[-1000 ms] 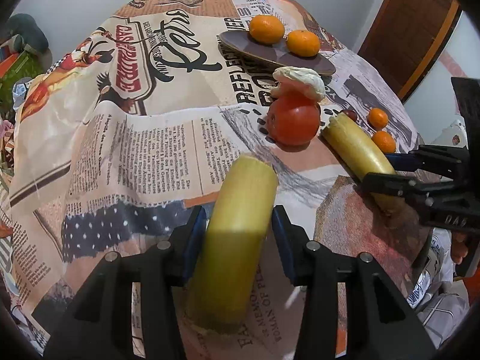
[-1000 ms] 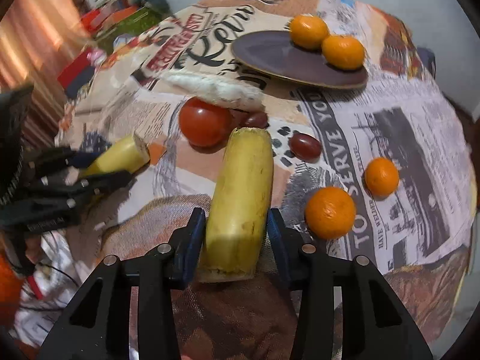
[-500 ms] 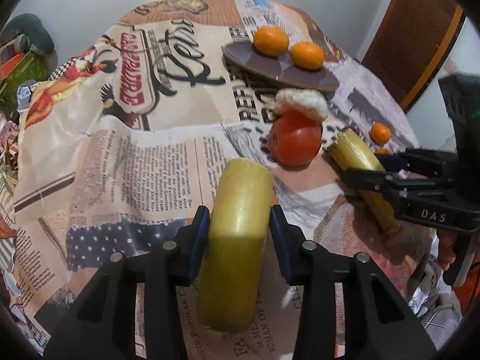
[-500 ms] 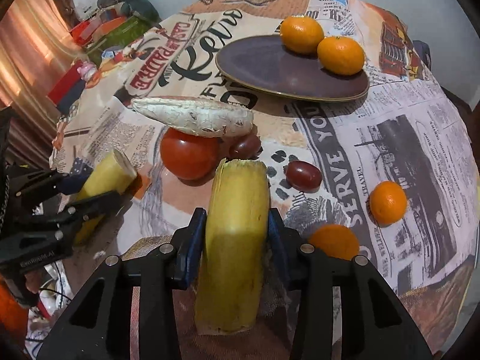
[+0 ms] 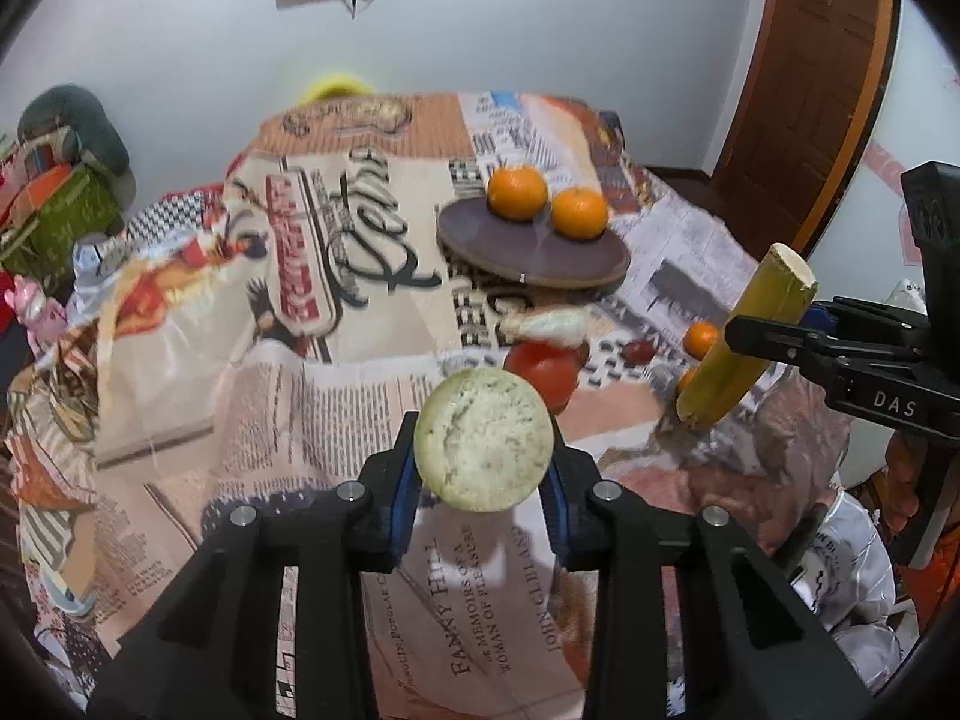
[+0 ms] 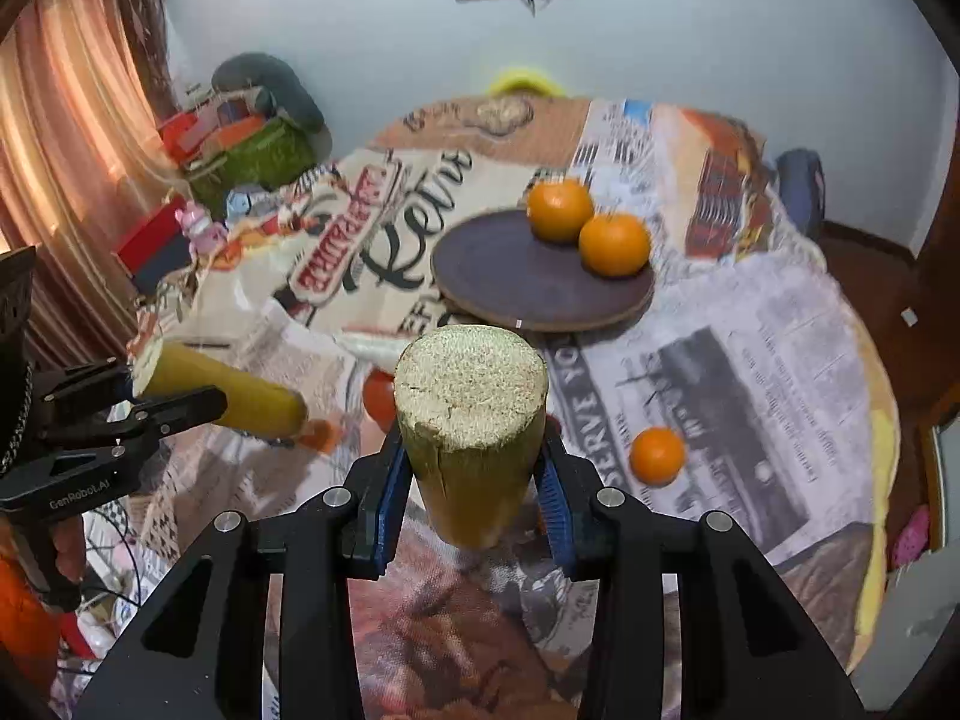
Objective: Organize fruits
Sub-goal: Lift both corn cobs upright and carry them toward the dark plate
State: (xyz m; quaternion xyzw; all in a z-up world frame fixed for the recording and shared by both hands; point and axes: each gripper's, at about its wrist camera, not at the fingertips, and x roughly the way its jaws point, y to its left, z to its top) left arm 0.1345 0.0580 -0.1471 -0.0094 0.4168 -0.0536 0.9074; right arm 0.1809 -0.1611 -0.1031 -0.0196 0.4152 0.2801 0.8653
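Both stalks lifted above the plate (image 6: 510, 282); your left gripper (image 5: 483, 474) and right gripper (image 6: 474, 474) clamp stiff, heavy sugarcane pieces (image 5: 483, 447) mid-length.

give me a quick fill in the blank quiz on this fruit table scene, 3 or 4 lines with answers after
1. The dark plate holds ____ oranges.
2. Each gripper, left gripper and right gripper, has its jaws shut on a yellow ____.
3. The white root lies on top of the red ____.
4. The tablecloth is printed like old ____.

Answers: two; stalk piece; tomato; newspapers
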